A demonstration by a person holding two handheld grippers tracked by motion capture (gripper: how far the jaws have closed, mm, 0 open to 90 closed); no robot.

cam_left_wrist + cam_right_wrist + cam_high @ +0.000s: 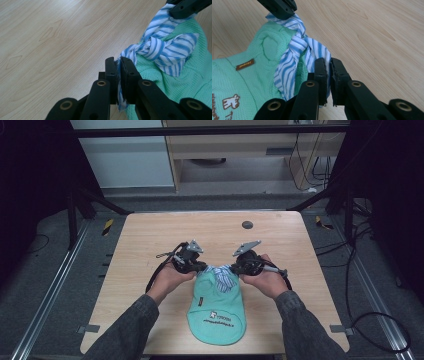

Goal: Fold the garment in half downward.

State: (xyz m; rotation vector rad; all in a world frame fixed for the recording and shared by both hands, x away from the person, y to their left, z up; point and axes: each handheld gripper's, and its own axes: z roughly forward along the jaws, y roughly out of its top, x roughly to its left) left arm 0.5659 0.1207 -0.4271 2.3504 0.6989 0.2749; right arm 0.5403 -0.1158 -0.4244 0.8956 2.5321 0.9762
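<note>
Both claws work at the far end of a small mint-green knitted garment [217, 307] that lies on the wooden counter [150, 240], its lower hem close to the near edge and about midway between the left and right edges. Dark printed lettering and a small white figure mark the near part of the garment, and a little brown label sits higher up on it.

At the garment's far end a blue-and-white striped tie [223, 276] is knotted at the collar. In the left gripper view the left claw [118, 65] has its jaws nearly closed, pinching one end of the striped tie [160, 48] between the pads, with the cloth's edge hanging out below them; the knot sits just beyond, over the green knit [190, 82]. In the right gripper view the right claw [328, 65] is likewise narrowed, its jaws close together beside the other end of the striped tie [294, 52]; a little cloth shows at the pads, but whether it is truly gripped cannot be told.

From the high view the left claw [202, 267] and right claw [235, 268] face each other, near together, each held in a hand with a grey sleeve.

Farther off, near the counter's far edge, is a small dark round disc [247, 225].
</note>
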